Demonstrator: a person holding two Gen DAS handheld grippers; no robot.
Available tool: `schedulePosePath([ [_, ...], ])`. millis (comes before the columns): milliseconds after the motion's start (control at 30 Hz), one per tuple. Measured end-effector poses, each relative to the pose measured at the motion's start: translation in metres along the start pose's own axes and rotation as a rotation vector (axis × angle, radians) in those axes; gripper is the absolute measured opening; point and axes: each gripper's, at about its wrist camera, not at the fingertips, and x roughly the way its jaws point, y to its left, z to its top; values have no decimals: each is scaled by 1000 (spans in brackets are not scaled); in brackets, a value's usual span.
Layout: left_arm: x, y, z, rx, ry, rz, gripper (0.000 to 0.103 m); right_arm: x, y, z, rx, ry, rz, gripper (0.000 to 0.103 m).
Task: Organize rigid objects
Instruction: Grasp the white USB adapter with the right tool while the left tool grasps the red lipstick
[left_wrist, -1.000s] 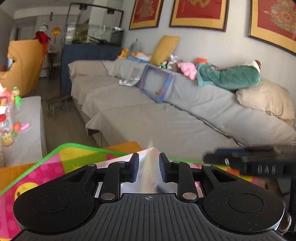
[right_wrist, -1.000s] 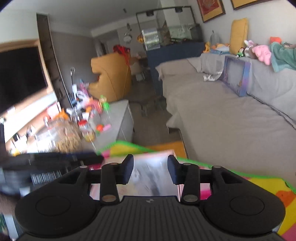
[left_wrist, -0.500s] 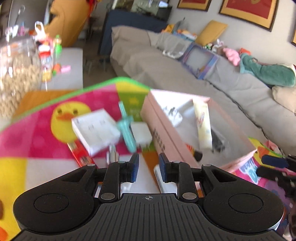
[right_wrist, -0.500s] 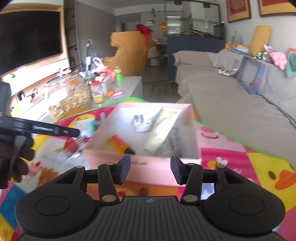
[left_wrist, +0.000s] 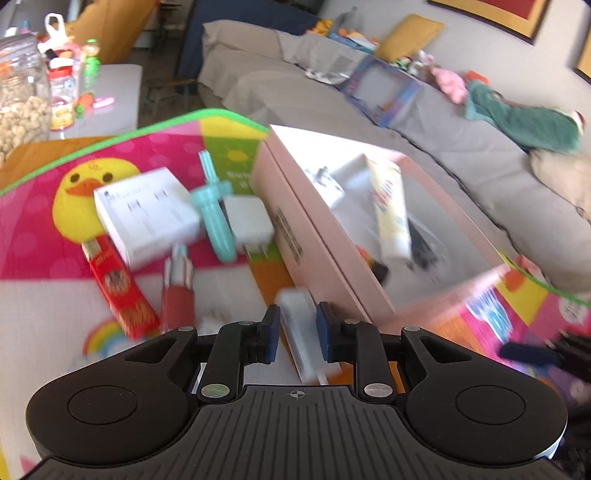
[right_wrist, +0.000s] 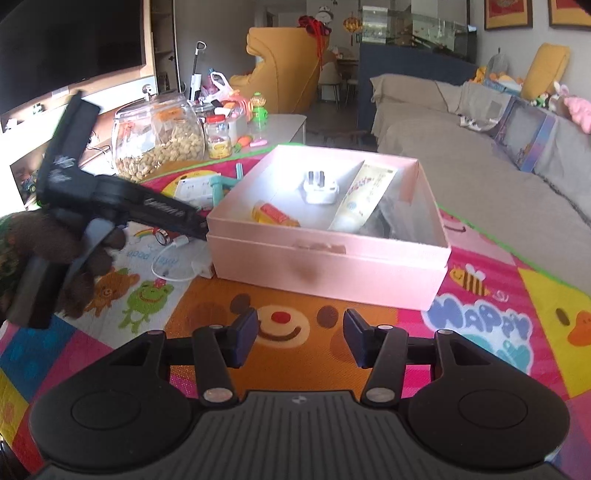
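A pink box (right_wrist: 328, 254) sits on a colourful play mat (right_wrist: 491, 317); it holds a white plug (right_wrist: 320, 187), a cream tube (right_wrist: 364, 195) and an orange item (right_wrist: 273, 214). Left of the box in the left wrist view lie a white carton (left_wrist: 146, 214), a teal tool (left_wrist: 214, 206), a white charger (left_wrist: 248, 225), a red packet (left_wrist: 118, 284) and a red pen (left_wrist: 178, 291). My left gripper (left_wrist: 297, 332) hovers open around a white adapter (left_wrist: 301, 332) with a cable, beside the box wall (left_wrist: 317, 251). My right gripper (right_wrist: 298, 338) is open and empty in front of the box.
A glass jar of peanuts (right_wrist: 159, 144), small jars and toys stand on the low table (right_wrist: 284, 122) behind the mat. A grey sofa (right_wrist: 461, 147) runs along the right. The left gripper's body (right_wrist: 110, 206) shows at the left of the right wrist view.
Both grippers have tilted down from looking at the room to the mat. The left gripper has dropped lower and closer over the white adapter. The right gripper's jaws have opened wider.
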Motion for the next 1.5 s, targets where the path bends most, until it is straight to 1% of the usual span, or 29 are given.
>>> schedulePosePath([
  [67, -9, -4, -11, 25, 23, -34, 25, 4, 2, -1, 13, 3, 19, 51],
  [133, -15, -9, -22, 60, 67, -45, 24, 7, 6, -1, 22, 8, 46, 51],
  [233, -27, -14, -39, 124, 64, -42, 24, 15, 21, 2, 9, 14, 95, 51],
  [333, -39, -9, -46, 101, 89, -51, 24, 29, 40, 8, 0, 16, 121, 51],
  [433, -52, -3, -53, 92, 119, -64, 23, 44, 53, 17, 33, 24, 149, 51],
  [533, -64, -1, -59, 129, 149, -67, 23, 60, 58, 26, 85, 42, 181, 51],
  [600, -73, -1, -59, 174, 142, -50, 23, 71, 63, 28, 81, 57, 201, 51],
  [633, -77, 0, -57, 181, 120, -31, 24, 74, 66, 28, 66, 63, 203, 44],
  [667, -81, 3, -52, 168, 88, -4, 24, 75, 68, 27, 49, 61, 229, 37],
  [700, -84, 7, -46, 143, 50, 26, 24, 73, 71, 25, 35, 58, 255, 27],
  [733, -86, 11, -39, 112, 9, 55, 24, 69, 73, 24, 19, 57, 269, 20],
  [767, -86, 14, -31, 79, -33, 87, 24, 66, 76, 22, -2, 60, 271, 20],
  [833, -79, 19, -16, 34, -93, 147, 24, 57, 77, 15, -29, 54, 267, 20],
  [900, -65, 20, -4, 27, -122, 219, 23, 48, 71, 8, -34, 49, 261, 20],
  [967, -47, 18, 6, 47, -121, 265, 23, 35, 61, 1, -29, 40, 235, 19],
  [1033, -31, 14, 12, 73, -103, 288, 23, 25, 51, -5, -21, 43, 210, 19],
  [1133, -10, 8, 16, 86, -79, 326, 24, 15, 34, -14, 6, 47, 205, 19],
  [1200, -2, 9, 15, 87, -77, 360, 24, 10, 29, -18, 14, 41, 192, 20],
  [1233, 1, 10, 14, 84, -71, 368, 26, 9, 28, -20, 13, 37, 185, 24],
  [1267, 3, 12, 12, 76, -60, 367, 26, 9, 27, -21, 12, 32, 172, 30],
  [1300, 3, 15, 9, 66, -47, 360, 24, 9, 27, -22, 14, 27, 164, 34],
  [1367, -2, 14, 2, 83, -48, 354, 24, 12, 25, -24, 26, 28, 170, 43],
  [1467, -17, 7, -15, 128, -23, 330, 24, 19, 24, -26, 41, 45, 173, 44],
  [1500, -23, 3, -21, 148, -11, 321, 24, 19, 25, -28, 37, 32, 168, 44],
])
